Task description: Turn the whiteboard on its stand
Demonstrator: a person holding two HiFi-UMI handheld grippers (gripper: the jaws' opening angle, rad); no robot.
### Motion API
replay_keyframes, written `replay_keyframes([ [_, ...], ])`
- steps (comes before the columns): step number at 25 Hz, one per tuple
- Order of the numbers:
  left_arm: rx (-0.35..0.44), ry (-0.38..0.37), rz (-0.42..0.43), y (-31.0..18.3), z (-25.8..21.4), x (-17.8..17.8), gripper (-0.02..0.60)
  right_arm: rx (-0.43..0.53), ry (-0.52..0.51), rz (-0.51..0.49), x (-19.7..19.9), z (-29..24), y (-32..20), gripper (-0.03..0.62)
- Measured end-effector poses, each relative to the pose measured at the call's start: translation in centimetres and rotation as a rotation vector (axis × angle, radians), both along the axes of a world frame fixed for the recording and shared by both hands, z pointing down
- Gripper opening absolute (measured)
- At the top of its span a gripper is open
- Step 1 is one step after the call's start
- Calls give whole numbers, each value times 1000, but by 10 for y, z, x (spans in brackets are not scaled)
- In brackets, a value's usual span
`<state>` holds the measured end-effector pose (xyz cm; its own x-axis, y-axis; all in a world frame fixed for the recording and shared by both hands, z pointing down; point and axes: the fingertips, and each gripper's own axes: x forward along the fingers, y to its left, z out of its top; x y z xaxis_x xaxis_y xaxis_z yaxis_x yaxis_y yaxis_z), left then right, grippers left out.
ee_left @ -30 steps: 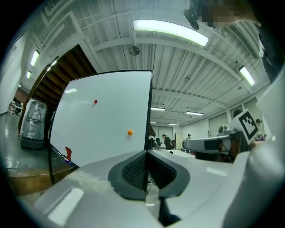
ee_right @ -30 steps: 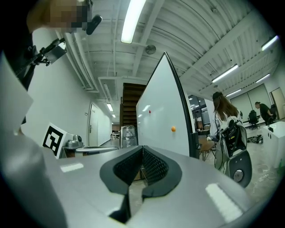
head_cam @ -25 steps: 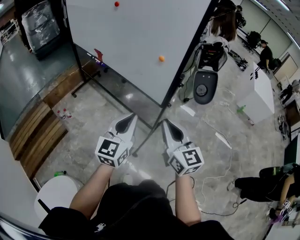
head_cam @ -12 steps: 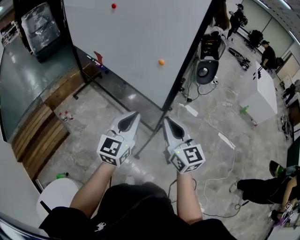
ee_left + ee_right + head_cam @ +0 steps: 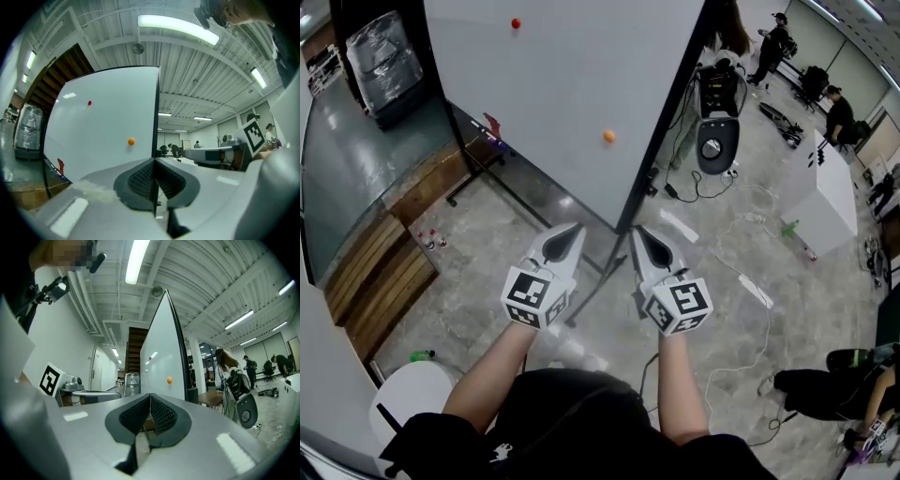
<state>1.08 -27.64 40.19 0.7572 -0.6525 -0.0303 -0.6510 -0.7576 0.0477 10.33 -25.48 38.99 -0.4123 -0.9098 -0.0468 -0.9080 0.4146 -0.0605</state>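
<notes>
Whiteboard (image 5: 562, 84) just ahead of closed jaws of left gripper (image 5: 571, 230) and right gripper (image 5: 640, 232)

One whiteboard (image 5: 562, 84) is counted at the upper middle, bearing two round magnets: one red magnet (image 5: 516, 23) and one orange magnet (image 5: 608, 136). Below it, two tools are counted: a left hand-held gripper (image 5: 570, 231) and a right hand-held gripper (image 5: 641, 232). Two small bottles (image 5: 422, 244) are counted at the left.
</notes>
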Motion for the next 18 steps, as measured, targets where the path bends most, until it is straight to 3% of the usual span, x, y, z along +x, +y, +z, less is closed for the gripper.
replay_keyframes([
  [6, 12, 4, 5, -13, -12, 30, 3, 15, 13, 7, 24, -6, -29, 13],
  [18, 5, -29, -30, -34, -4, 64, 3, 0, 127, -8, 69, 12, -100, 160],
])
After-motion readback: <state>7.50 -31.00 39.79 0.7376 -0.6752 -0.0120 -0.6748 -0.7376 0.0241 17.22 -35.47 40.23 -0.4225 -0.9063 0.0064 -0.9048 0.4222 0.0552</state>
